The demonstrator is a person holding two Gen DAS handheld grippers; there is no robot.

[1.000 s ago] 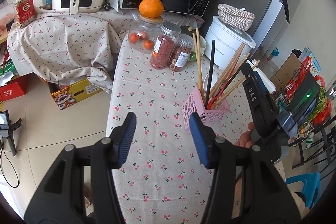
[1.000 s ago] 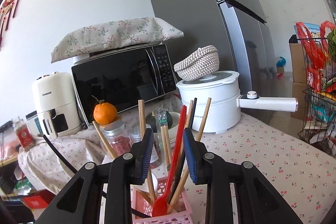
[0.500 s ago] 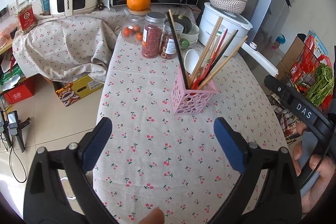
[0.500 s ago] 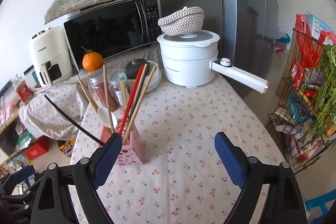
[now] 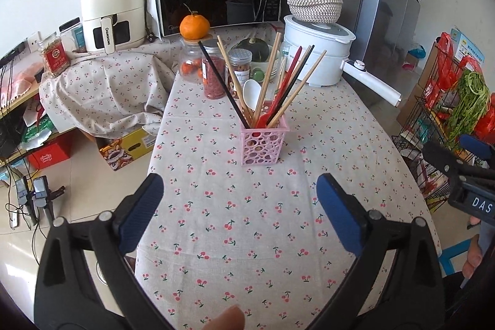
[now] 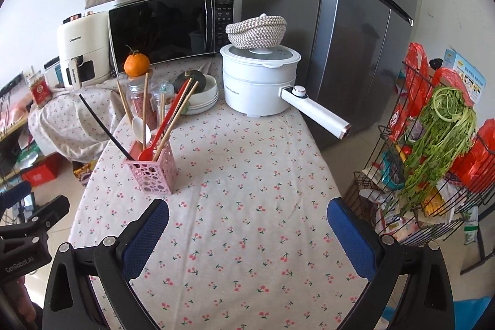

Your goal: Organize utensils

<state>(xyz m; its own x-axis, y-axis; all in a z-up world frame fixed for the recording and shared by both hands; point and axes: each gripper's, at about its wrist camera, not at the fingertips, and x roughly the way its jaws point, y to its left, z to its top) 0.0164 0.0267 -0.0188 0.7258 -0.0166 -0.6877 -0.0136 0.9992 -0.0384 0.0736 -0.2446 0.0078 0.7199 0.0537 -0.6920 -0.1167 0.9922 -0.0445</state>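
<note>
My left gripper [image 5: 239, 214] is spread wide with nothing between its pads, and my right gripper [image 6: 247, 232] is spread just as wide and bare. Both hang over the cloth-covered table [image 5: 247, 221]. Ahead of the left jaws, well apart, stands the pink holder [image 5: 263, 144] full of chopsticks [image 5: 295, 88], a red spoon [image 5: 280, 96] and a white spoon [image 5: 251, 92]. From the right wrist it sits ahead and left. Only that view shows the greens [image 6: 439, 138] in the wire rack [image 6: 411, 175]; only the left shows a fingertip [image 5: 227, 319] under the jaws.
</note>
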